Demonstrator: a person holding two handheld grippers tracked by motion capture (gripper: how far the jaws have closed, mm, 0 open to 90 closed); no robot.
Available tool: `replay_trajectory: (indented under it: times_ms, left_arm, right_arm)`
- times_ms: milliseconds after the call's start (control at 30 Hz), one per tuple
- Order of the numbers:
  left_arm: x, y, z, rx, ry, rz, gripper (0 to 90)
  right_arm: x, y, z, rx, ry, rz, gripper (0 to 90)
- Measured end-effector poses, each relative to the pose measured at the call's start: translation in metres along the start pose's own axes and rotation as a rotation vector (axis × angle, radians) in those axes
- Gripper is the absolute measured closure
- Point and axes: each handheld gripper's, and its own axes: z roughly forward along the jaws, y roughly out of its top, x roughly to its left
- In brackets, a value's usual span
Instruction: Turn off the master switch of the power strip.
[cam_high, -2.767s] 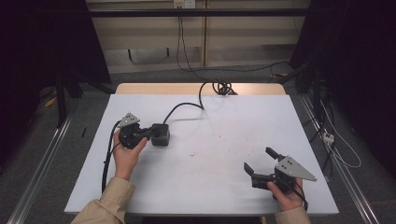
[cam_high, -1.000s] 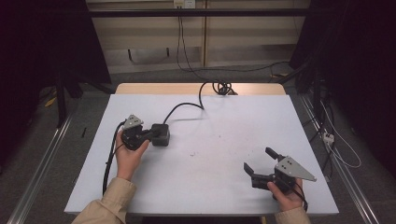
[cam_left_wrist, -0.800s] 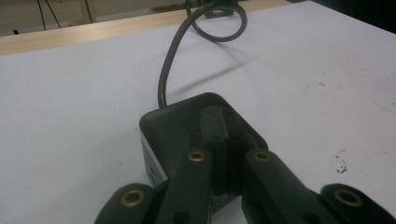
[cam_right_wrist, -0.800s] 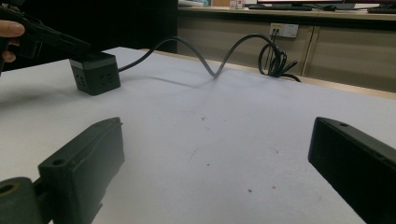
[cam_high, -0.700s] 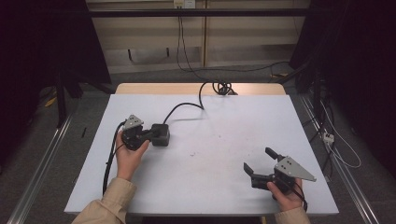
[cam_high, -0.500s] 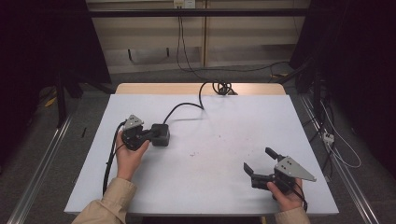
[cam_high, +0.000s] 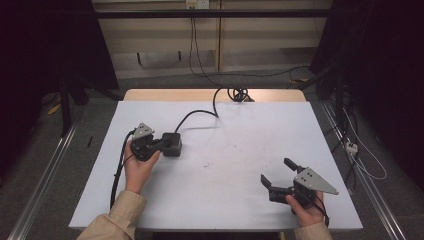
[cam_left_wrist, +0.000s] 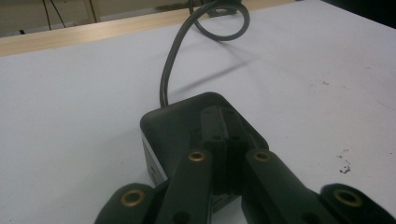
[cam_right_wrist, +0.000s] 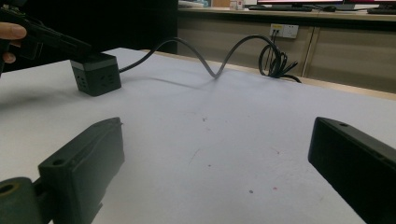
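My left tool (cam_high: 162, 144), jaws closed, presses the top of the cube (cam_high: 172, 144); right tool (cam_high: 280, 176) idles open, well apart. Cube unmoved, work barely begun.

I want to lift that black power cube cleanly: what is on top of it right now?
The left gripper lies with its shut jaws pressed flat on the power cube top. What that top carries beneath them is covered.

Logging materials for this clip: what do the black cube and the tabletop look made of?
The black cube looks like matte moulded plastic: rounded corners, a grey band, small socket holes in its sides. The tabletop looks like a smooth white laminate, lightly scuffed and speckled, with a bare wooden edge at the far side.
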Motion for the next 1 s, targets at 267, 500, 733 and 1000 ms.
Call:
replay_trajectory:
  times_ms: [267,500,733,1000]
  left_arm:
    - [-0.0004,0.0004,0.0001,0.004,0.003,-0.004,90.0]
    - [-0.0010,0.0007,0.0000,0.008,0.007,0.001,90.0]
    - [-0.0018,0.0004,0.0009,0.007,0.014,-0.005,90.0]
    - [-0.0017,0.0002,0.0008,0.007,0.013,-0.009,90.0]
  right_arm:
    - [0.0000,0.0000,0.0000,0.000,0.001,0.000,3.1]
    - [0.0002,0.0001,-0.0003,-0.002,0.000,0.002,3.1]
    - [-0.0002,0.0000,-0.0003,-0.003,0.001,0.002,3.1]
    - [-0.0006,-0.0002,-0.0002,-0.003,-0.001,0.002,3.1]
